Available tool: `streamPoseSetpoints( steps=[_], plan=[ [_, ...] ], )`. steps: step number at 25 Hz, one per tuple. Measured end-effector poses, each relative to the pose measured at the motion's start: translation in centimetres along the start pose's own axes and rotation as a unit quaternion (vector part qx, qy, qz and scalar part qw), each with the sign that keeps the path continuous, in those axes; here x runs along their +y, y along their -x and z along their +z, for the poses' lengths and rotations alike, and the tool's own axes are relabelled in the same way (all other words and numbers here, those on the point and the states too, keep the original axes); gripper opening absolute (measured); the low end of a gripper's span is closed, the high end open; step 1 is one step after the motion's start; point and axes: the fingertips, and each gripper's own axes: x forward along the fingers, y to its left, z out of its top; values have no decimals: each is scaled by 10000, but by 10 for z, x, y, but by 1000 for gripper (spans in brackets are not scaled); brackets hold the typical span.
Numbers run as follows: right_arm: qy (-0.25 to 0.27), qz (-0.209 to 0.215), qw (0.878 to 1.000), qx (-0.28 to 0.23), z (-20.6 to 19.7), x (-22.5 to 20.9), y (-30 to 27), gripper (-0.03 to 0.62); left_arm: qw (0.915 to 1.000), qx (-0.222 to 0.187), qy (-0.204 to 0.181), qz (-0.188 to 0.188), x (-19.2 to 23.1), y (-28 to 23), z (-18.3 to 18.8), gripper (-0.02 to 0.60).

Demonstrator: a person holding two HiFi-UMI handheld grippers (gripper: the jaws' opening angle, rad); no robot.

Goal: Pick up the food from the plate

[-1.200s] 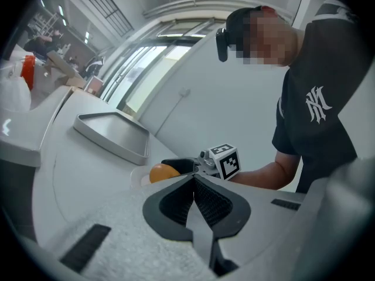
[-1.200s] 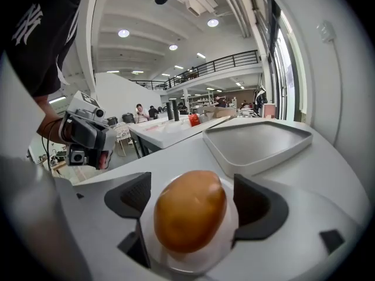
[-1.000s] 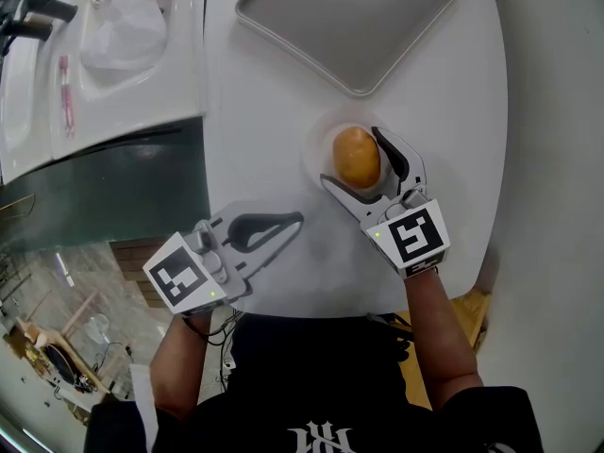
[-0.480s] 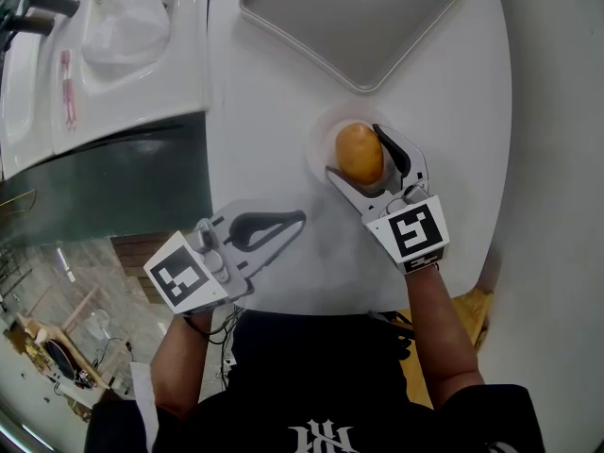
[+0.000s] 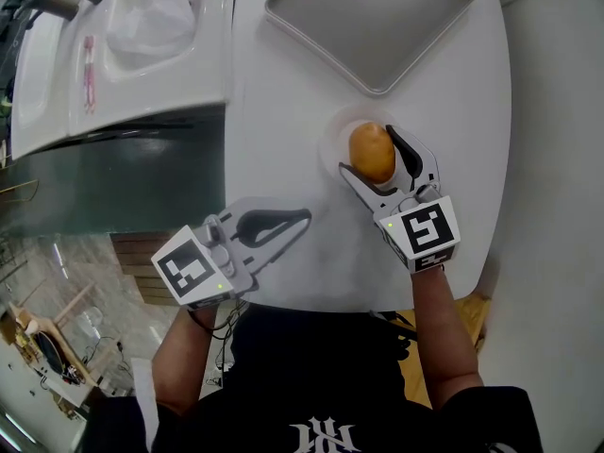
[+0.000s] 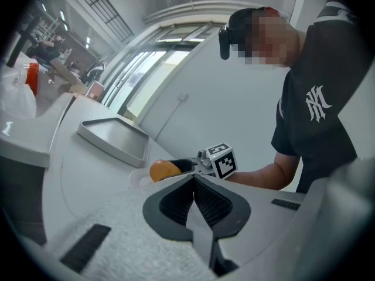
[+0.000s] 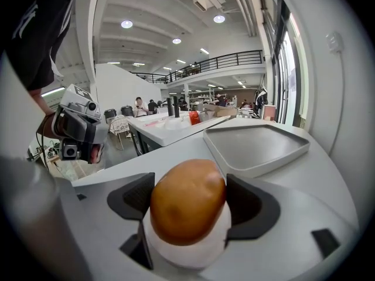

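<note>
An orange-brown, potato-like food (image 5: 373, 152) sits on a small white plate (image 5: 332, 144) on the white round table. My right gripper (image 5: 368, 151) reaches in from the front, and its dark pads press the food (image 7: 187, 201) on both sides, so it is shut on it. The plate (image 7: 187, 253) shows white just under the food. My left gripper (image 5: 300, 218) lies low over the table near the front edge, to the left of the plate, with its jaws shut on nothing. From the left gripper (image 6: 193, 195) view, the food (image 6: 164, 170) is ahead.
A grey rectangular tray (image 5: 377, 17) lies beyond the plate at the table's far side. A white counter (image 5: 66, 92) with a clear plastic bag (image 5: 151, 17) stands to the left, across a dark gap. The table's curved edge (image 5: 495, 206) runs close on the right.
The right gripper's jaws have narrowed from a wide stance around the food to pressing on it. The left gripper has stayed where it was.
</note>
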Motion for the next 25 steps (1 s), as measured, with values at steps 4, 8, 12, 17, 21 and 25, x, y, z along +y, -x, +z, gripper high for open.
streamPoseSetpoints(
  steps=[4,8,12,17,21,25],
  plan=[
    [202,-44,9997,-118,22,20,17,382,9997,-148,-183,-22,-20,22,8,8],
    [134,-73,9994,-312,46,50,46,381,9989,-339,-321,-82,-46,46,15,8],
    [204,-178,9976,-644,75,75,78,382,9964,-522,-633,-223,-73,65,26,8],
    [395,-417,9936,-969,94,103,129,382,9930,-494,-1016,-339,-111,82,32,6],
    [484,-686,9892,-1203,101,131,181,382,9884,-498,-1320,-561,-154,92,28,8],
    [518,-868,9829,-1541,98,161,231,381,9814,-709,-1526,-919,-198,96,20,8]
  ],
)
